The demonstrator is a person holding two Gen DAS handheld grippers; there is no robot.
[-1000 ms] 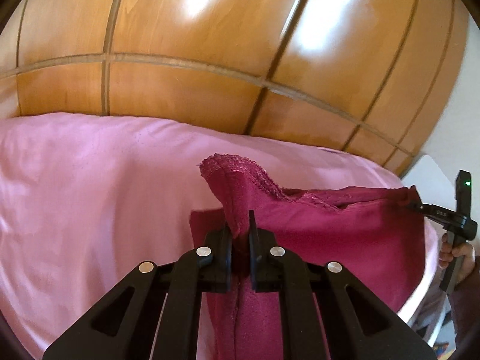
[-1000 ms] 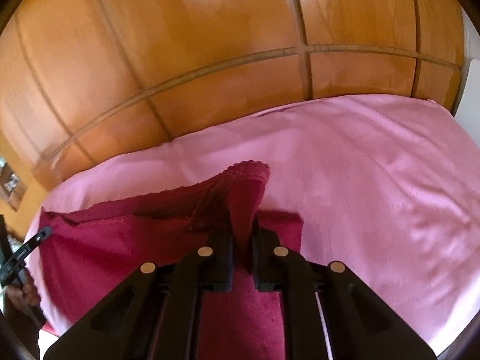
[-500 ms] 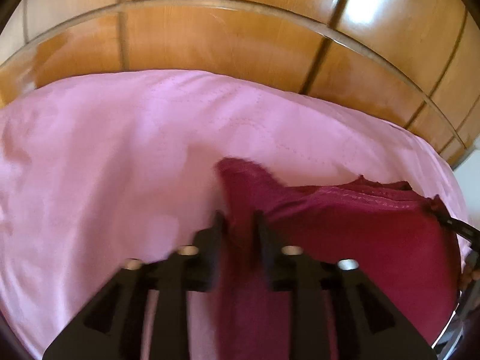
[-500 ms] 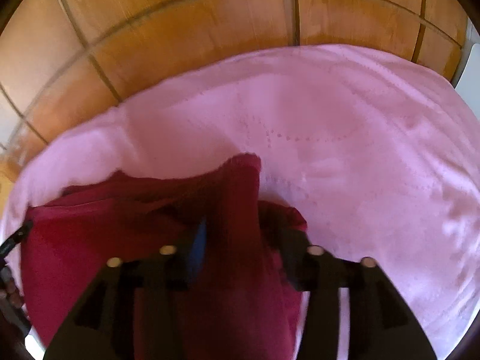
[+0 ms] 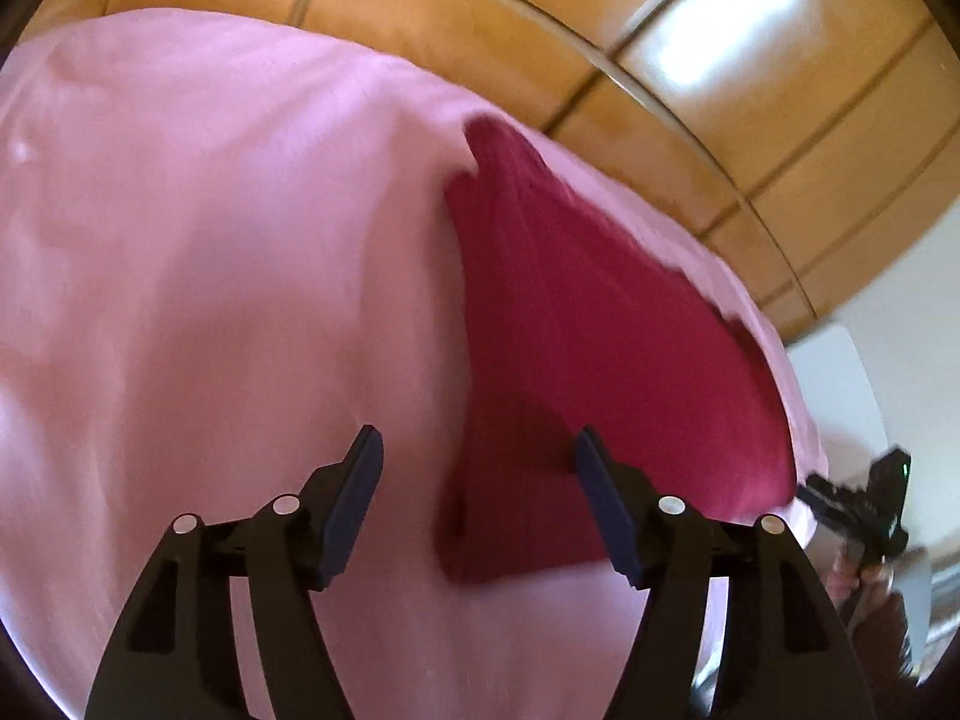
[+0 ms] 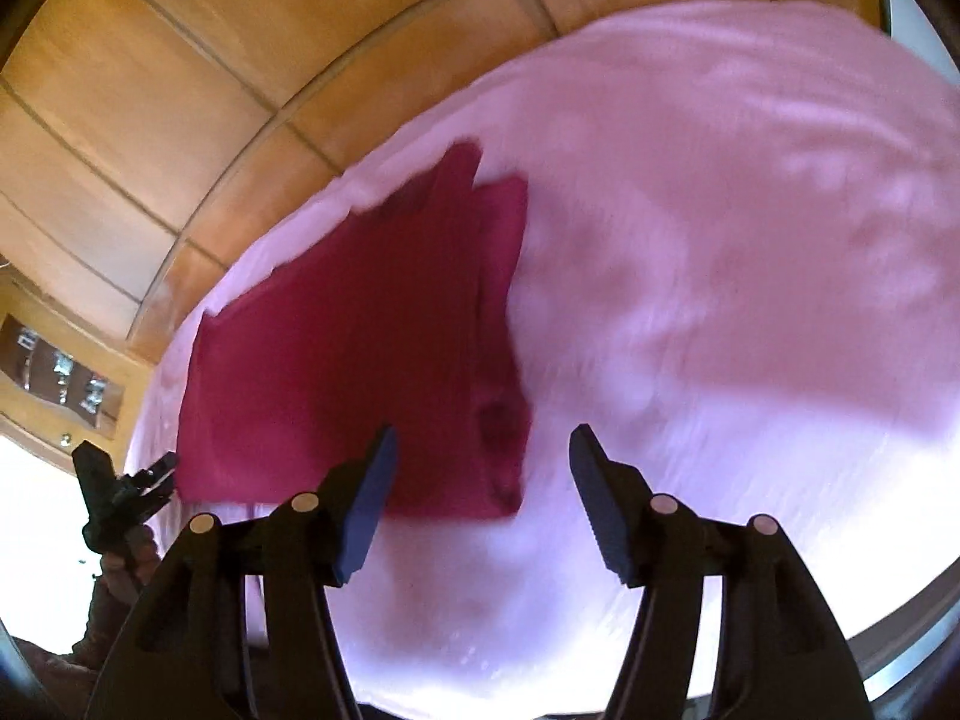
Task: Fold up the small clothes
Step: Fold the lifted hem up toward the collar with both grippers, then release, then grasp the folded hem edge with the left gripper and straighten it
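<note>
1 folded crimson garment (image 5: 600, 348) lies on a pink sheet (image 5: 210, 240) as 2 grippers, left gripper (image 5: 480, 462) and right gripper (image 6: 483, 456), jaws just opened wide, hold nothing.

Bare pink sheet (image 5: 210, 300) beside garment (image 5: 570, 330)

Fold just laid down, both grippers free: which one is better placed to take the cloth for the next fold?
Probably left. The left gripper has the red cloth's near corner between its open jaws; the right gripper is open too, straddling only the cloth's edge and pink sheet.

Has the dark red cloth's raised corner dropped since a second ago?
Yes. The dark red cloth has left the open left claw and lies flat on the pink sheet.
</note>
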